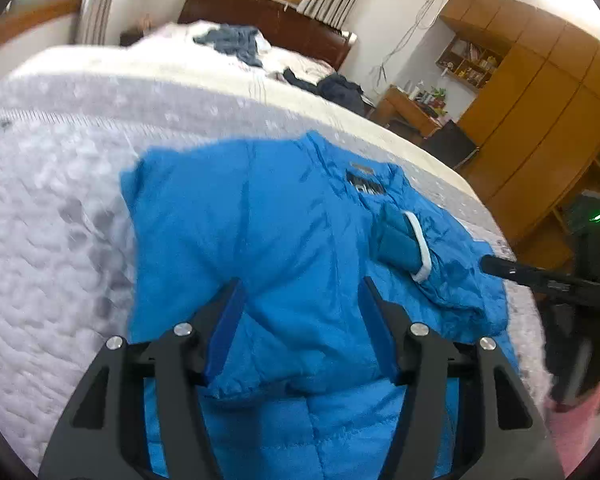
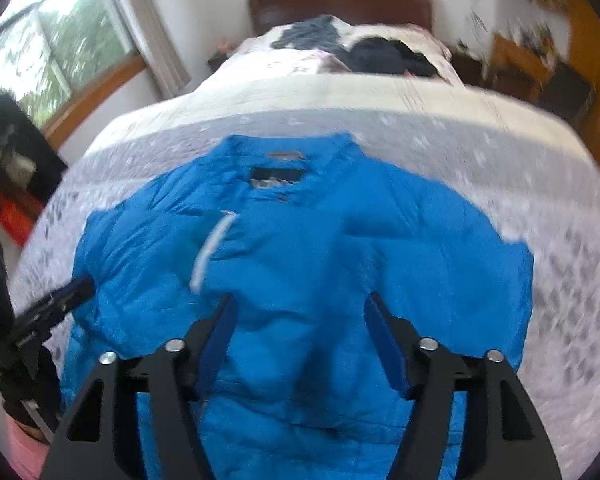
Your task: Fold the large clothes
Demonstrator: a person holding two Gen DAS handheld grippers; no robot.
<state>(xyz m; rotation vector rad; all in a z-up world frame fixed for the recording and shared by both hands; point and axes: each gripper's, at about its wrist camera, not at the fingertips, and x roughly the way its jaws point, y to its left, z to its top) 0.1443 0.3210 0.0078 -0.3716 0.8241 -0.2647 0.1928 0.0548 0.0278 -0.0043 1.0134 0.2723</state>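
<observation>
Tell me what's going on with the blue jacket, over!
Left gripper open, right gripper open, both above the blue jacket. Jacket lies on the bed, sleeve folded in. Nothing in the way.

daylit bedroom: quilted bed (image 1: 60,200), dark headboard (image 1: 268,16), curtained window (image 2: 40,48), wooden wardrobe (image 1: 540,120)

— Any writing you can make out?
— Only one spot: a dark label (image 1: 364,185) inside the collar of the blue jacket (image 1: 284,248), with pale letters on it.
— What do they say?
— Too blurred to tell, in both wrist views. Nothing else carries legible text or numbers.
</observation>
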